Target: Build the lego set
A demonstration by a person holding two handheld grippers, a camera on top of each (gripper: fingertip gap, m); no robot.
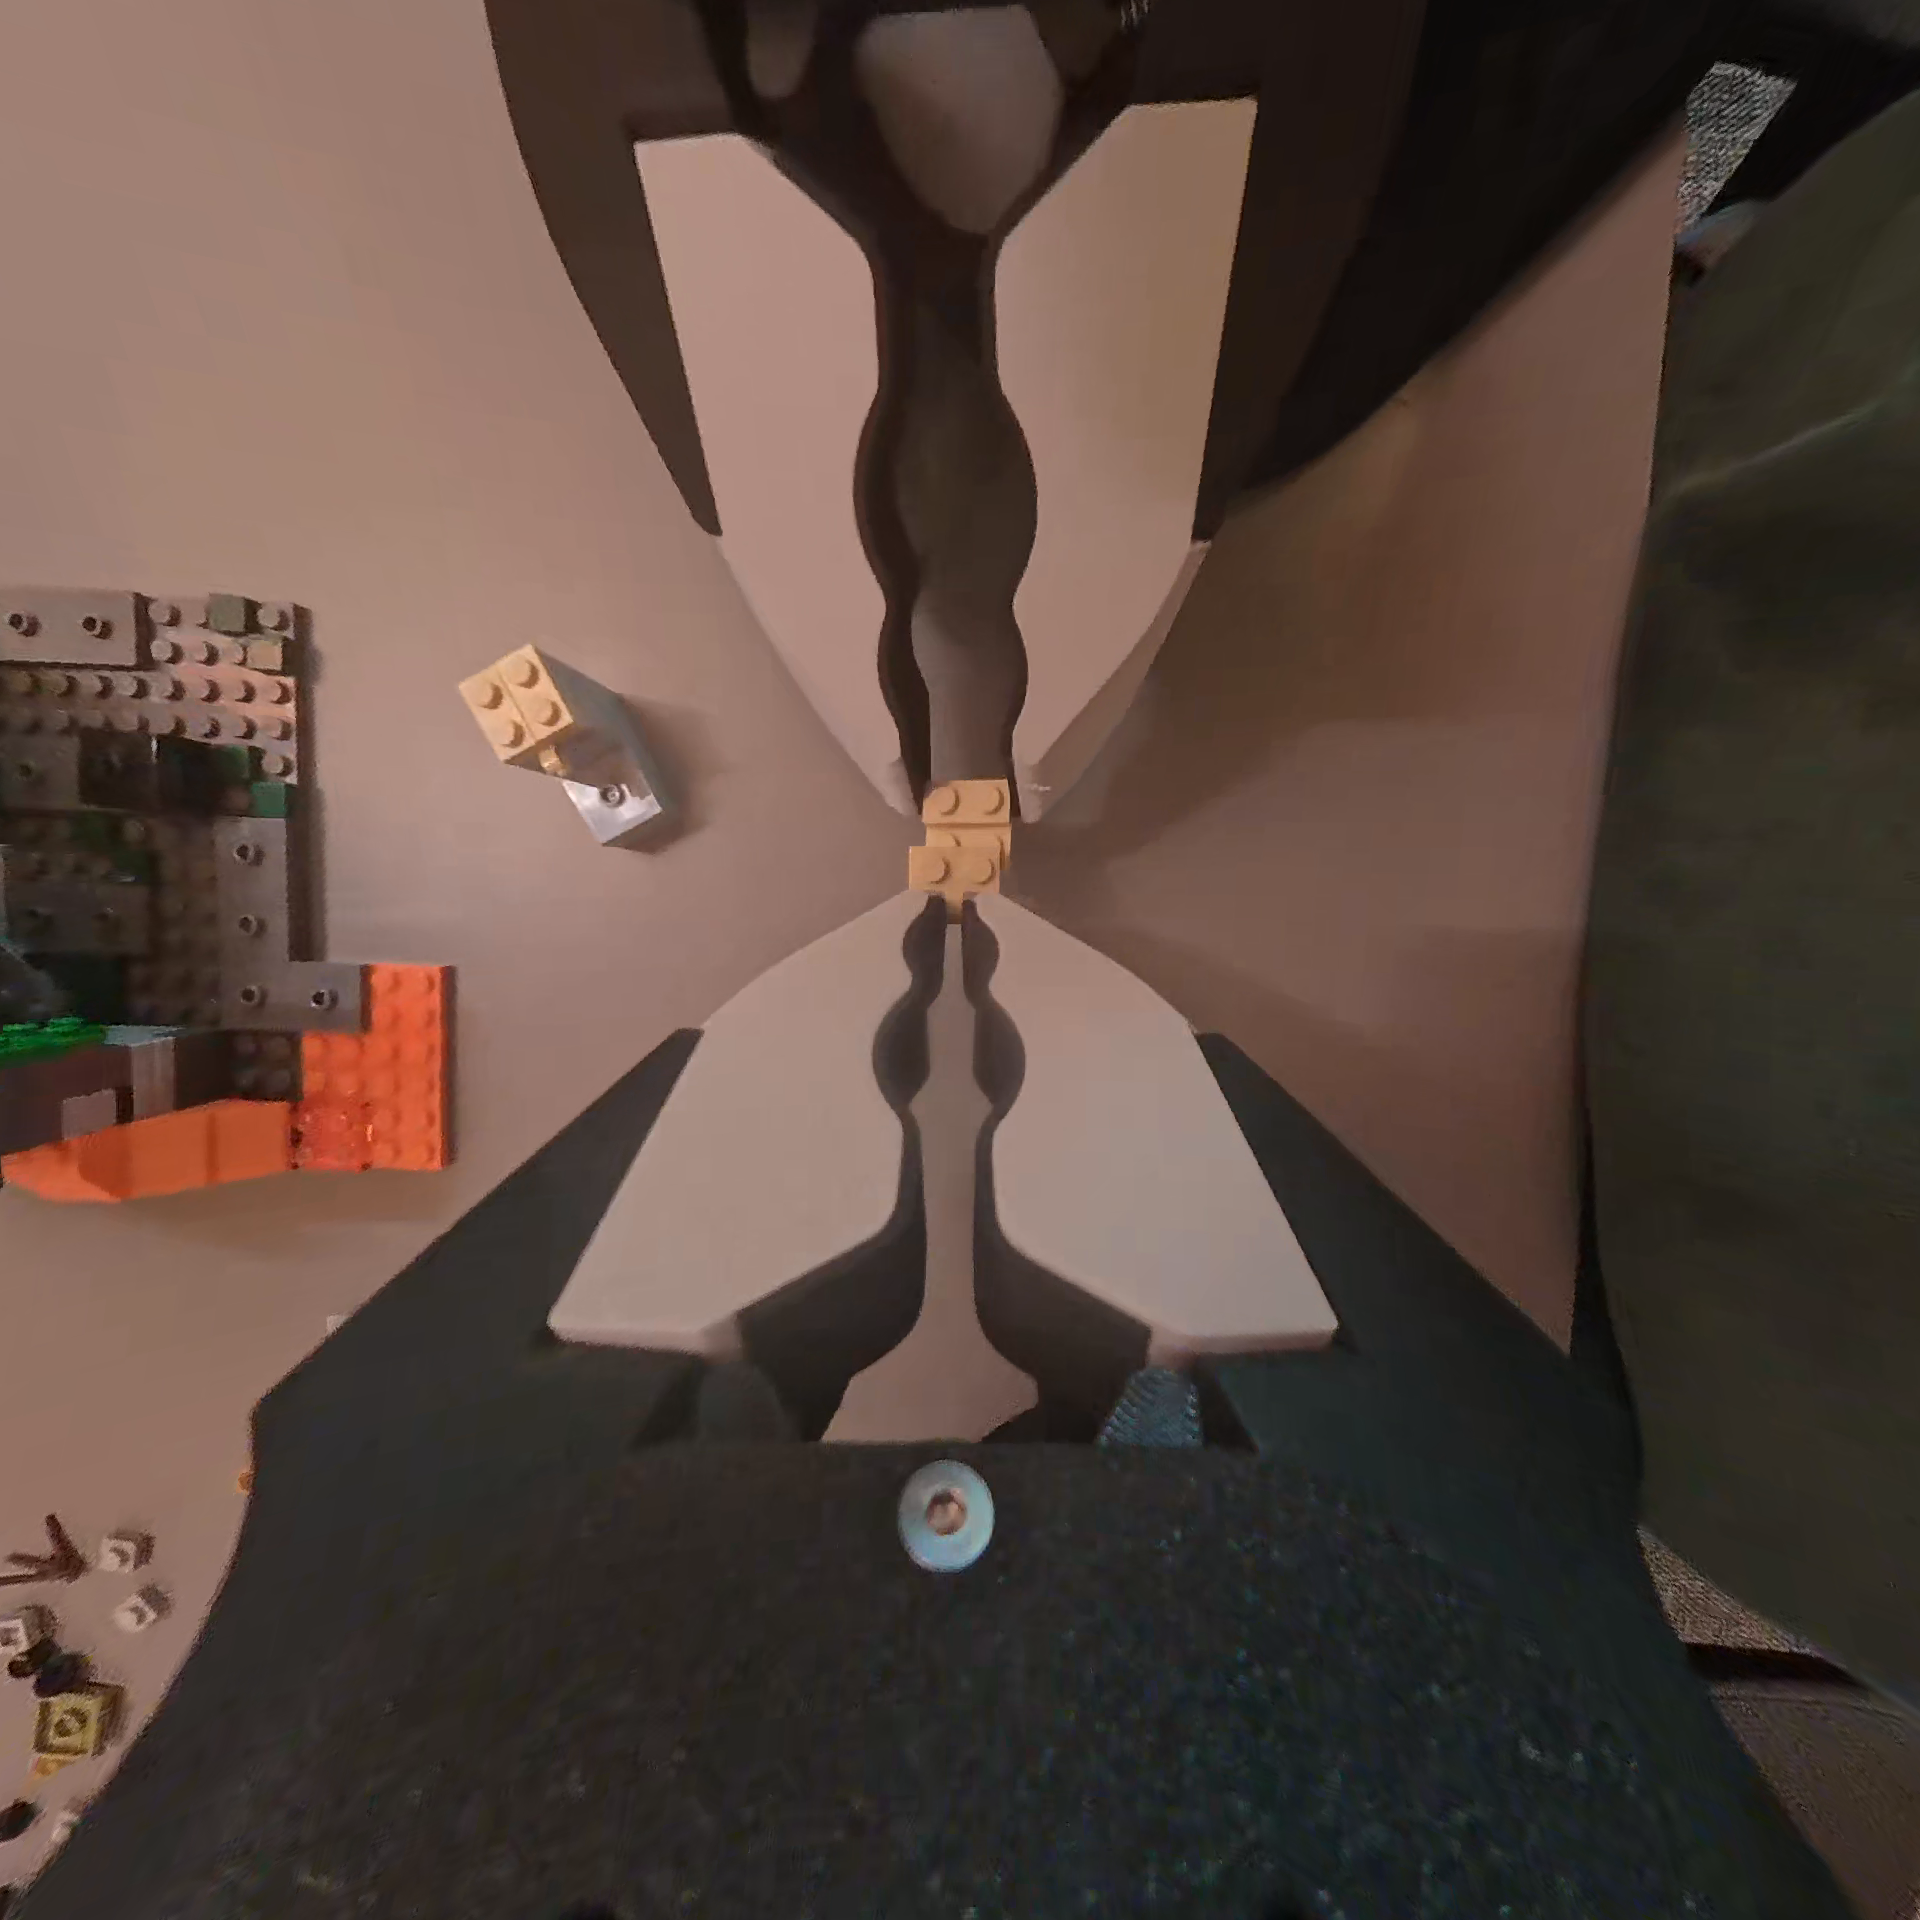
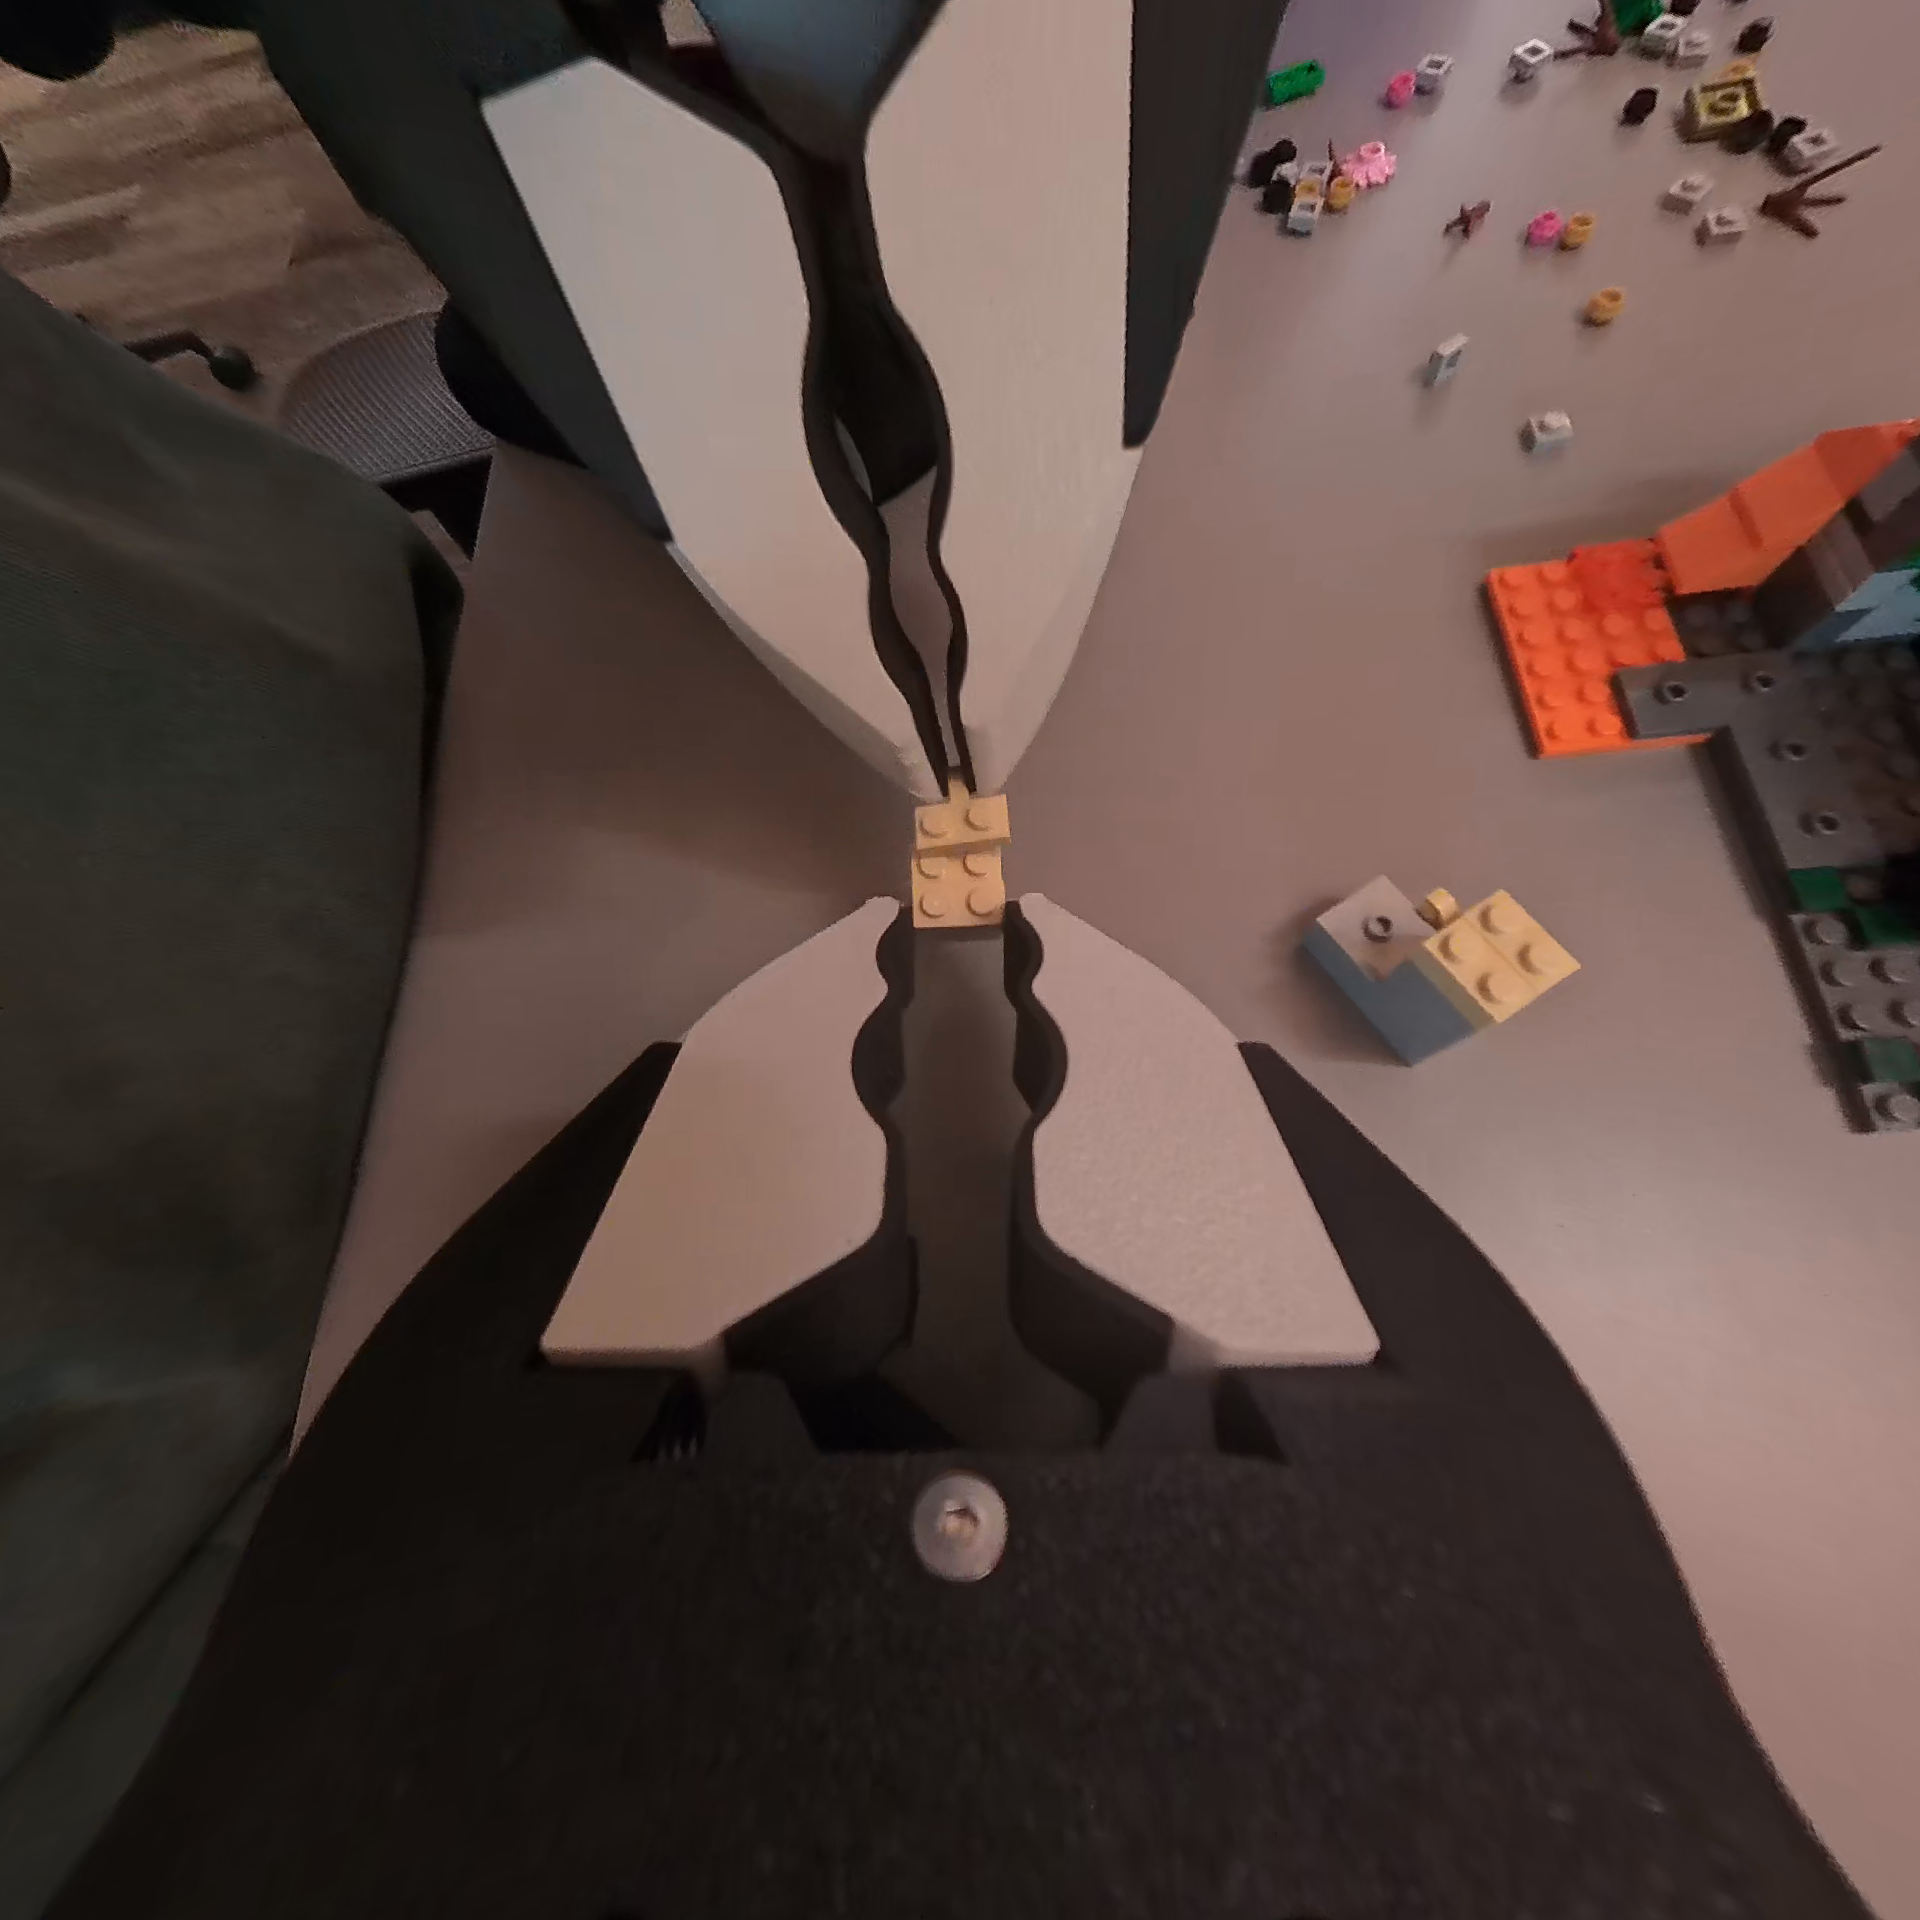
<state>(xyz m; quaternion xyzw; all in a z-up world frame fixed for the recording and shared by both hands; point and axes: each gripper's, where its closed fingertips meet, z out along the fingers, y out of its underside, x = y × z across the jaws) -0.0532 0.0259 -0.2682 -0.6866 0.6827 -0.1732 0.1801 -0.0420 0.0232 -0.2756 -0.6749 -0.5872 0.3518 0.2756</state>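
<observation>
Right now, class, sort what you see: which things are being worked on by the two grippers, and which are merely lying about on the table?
In hand:
left gripper, pinching the small tan plate
right gripper, clamping the tan square plate

Lying about:
grey and tan brick cluster
orange and grey brick build
scattered small pieces
table

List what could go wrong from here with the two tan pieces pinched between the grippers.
1. The left gripper pinches the small tan plate only at its edge; it could twist free.
2. The plate sits slightly skewed over the tan square piece in the right gripper; pressing may misalign the studs.
</observation>
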